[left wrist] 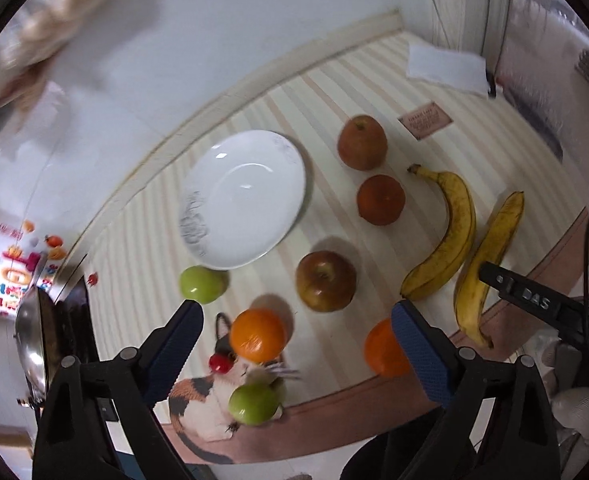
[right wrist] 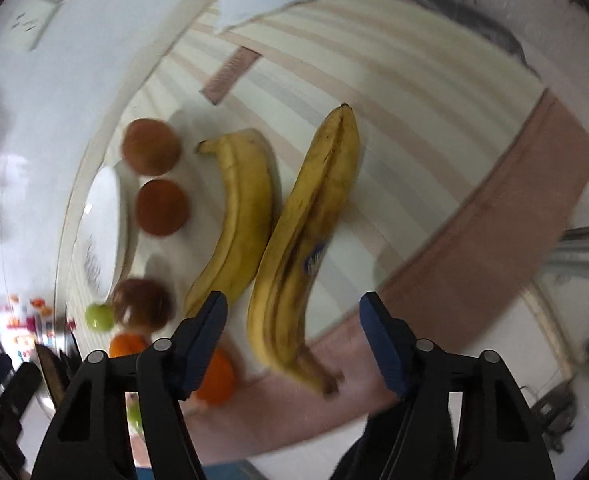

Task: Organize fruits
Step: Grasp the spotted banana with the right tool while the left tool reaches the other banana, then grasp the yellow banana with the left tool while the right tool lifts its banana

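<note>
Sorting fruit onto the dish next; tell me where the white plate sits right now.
In the left wrist view the white plate lies empty on the striped cloth, left of the red apples, with a green apple by its near rim.

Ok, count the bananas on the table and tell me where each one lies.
2. One banana lies right of the dark red fruits; the other banana lies beside it, nearer the mat's edge, between the right hand-held gripper fingers. None seem hidden.

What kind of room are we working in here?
Most likely a home kitchen or dining corner. Fruit and a white plate sit on a striped tablecloth against a white wall, a steel wok stands on a dark cooktop, and colourful magnets dot the background.
</note>
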Available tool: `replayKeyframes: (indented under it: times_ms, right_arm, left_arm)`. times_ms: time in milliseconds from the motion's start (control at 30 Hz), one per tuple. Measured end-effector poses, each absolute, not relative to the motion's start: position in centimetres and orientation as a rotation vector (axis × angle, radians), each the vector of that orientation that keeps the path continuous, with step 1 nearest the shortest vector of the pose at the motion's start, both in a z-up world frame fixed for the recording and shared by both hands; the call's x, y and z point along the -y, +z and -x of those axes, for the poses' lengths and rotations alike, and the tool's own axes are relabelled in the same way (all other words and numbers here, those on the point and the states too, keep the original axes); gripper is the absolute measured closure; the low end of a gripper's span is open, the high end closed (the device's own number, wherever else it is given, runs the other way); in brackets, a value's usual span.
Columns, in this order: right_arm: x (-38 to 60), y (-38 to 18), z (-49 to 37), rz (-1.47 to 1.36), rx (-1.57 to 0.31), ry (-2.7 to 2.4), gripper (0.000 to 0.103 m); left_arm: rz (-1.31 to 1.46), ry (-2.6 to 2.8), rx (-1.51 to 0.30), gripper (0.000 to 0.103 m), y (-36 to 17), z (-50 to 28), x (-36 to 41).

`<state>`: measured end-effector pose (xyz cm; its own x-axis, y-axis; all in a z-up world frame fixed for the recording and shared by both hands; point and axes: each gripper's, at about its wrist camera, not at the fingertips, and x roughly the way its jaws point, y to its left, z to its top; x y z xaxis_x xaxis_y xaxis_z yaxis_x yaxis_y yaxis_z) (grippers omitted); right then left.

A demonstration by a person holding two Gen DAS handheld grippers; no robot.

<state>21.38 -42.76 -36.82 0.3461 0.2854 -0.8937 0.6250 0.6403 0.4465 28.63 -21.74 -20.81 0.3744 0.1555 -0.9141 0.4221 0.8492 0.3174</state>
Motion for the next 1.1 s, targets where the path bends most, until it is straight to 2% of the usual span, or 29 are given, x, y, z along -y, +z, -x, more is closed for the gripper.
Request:
replayKeyframes:
  times_ms: [100,267,367,467,733,833,900,933,1100]
  right_arm:
    - [42.1,-38.3,-22.5,-0.892,-1.262,-0.256,0.056]
    - [42.1,-37.4,-23.0,-0.831,-1.286,-0.237,0.065]
    - [43.5,-36.7,-22.1,-0.808,-1.292,-0.246,0.066]
    - [45.6,-36.2,-20.8,-0.792,-1.304,-0.267,0.067]
    - [49.4,-35.7,-19.4,-0.814,-1.305,-0.265,0.069]
    - [50.0,-35.3,-19.3,-0.815,-1.303,-0.256,0.069]
    - [49.8,-35.5,-19.8,-0.817,-1.309,-0.251,0.069]
    - [49.9,-35.5,-19.7,-0.821,-1.311,-0.243,0.069]
    - [49.4,-36.4,-20.0,-0.83,-1.337,-0.218,0.068]
  left_arm:
    - [-0.577,-0.218,-1.237,0.007,-22.4,-30.1,23.2]
    - [-0.593,-0.264,-1.3,0.011,-24.2,-32.2,25.2]
    - [-0.579,-0.324,-1.347,0.013,-25.1,-32.9,26.8]
    - [-0.549,-0.413,-1.427,0.02,-26.7,-33.4,29.2]
    - [-0.675,-0.527,-1.532,0.022,-33.2,-33.3,36.3]
    - [-0.735,-0.538,-1.536,0.039,-35.2,-32.9,37.7]
    - [-0.755,-0.552,-1.541,0.063,-36.3,-32.5,38.2]
    - [-0.737,-0.559,-1.55,0.067,-36.7,-32.4,38.4]
    - [-0.634,-0.535,-1.598,0.068,-37.2,-31.4,37.3]
